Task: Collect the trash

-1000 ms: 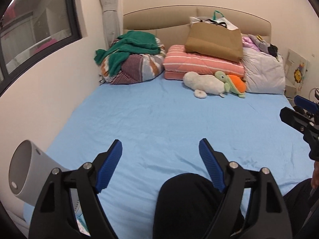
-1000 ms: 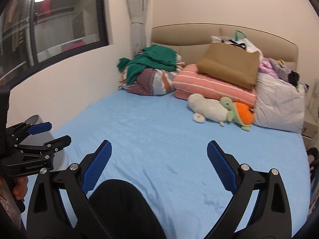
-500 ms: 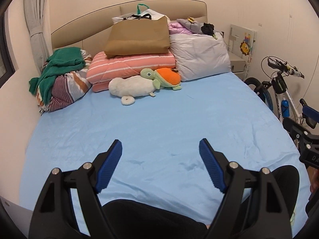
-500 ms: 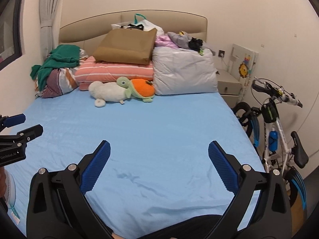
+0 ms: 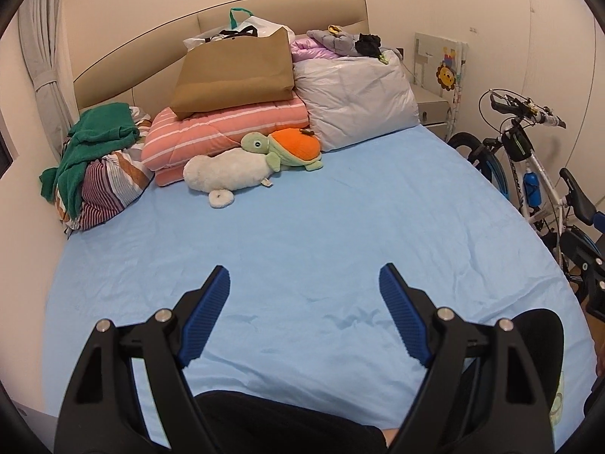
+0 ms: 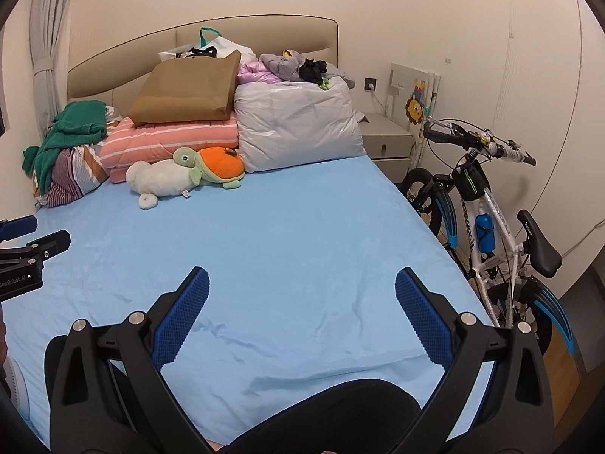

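Both grippers hang over a blue bed (image 5: 340,227) with nothing between their blue pads. The left gripper (image 5: 304,314) has its jaws spread wide; the right gripper (image 6: 301,316) likewise. In the right wrist view, the left gripper's side shows at the left edge, lettered "GenRobot.AI". No trash can be made out on the sheet.

At the upper centre a brown bag (image 5: 234,72) lies on a striped quilt (image 5: 223,128), with a grey pillow (image 5: 355,94) to its right. A white plush (image 5: 227,172) and a turtle (image 5: 287,147) lie below them.

At the right edge stands a bike (image 6: 487,219); its frame lettering is too blurred to read. A lion poster (image 6: 414,102) leans behind the nightstand (image 6: 385,140).
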`<state>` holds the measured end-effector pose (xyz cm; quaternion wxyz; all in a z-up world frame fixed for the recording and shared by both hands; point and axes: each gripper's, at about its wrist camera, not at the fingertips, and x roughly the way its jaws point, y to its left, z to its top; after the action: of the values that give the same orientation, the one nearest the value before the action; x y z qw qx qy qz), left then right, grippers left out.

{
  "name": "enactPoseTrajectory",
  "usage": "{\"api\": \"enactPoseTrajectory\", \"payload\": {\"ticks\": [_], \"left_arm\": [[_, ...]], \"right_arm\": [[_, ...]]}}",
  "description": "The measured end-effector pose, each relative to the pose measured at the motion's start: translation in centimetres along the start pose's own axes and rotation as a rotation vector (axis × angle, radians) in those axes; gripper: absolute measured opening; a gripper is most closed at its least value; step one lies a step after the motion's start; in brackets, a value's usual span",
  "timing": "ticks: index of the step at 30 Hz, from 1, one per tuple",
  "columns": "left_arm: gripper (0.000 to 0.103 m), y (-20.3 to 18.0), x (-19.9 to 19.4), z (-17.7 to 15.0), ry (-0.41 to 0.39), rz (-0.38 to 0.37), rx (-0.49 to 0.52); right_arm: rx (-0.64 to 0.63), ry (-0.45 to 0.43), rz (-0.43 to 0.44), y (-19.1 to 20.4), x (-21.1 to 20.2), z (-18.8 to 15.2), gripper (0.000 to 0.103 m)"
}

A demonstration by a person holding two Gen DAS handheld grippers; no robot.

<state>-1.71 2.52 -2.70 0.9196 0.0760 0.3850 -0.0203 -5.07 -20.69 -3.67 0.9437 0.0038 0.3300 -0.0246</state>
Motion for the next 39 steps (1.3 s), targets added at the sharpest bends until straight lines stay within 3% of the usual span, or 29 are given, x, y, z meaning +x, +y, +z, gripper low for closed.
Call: {"api": "enactPoseTrajectory", "payload": {"ticks": [13,39], "left_arm": [[0.081,0.7,0.2,0.4,0.027,0.023,-0.016],[0.083,0.5,-0.5,1.0,0.007,0.020,-0.003]], "right_arm": [[0.007,0.017,0.021,0.5,0.0,1.3,0.095],[-0.002,0.024,0.032,0.9,-0.6,2.1,0.095]]}}
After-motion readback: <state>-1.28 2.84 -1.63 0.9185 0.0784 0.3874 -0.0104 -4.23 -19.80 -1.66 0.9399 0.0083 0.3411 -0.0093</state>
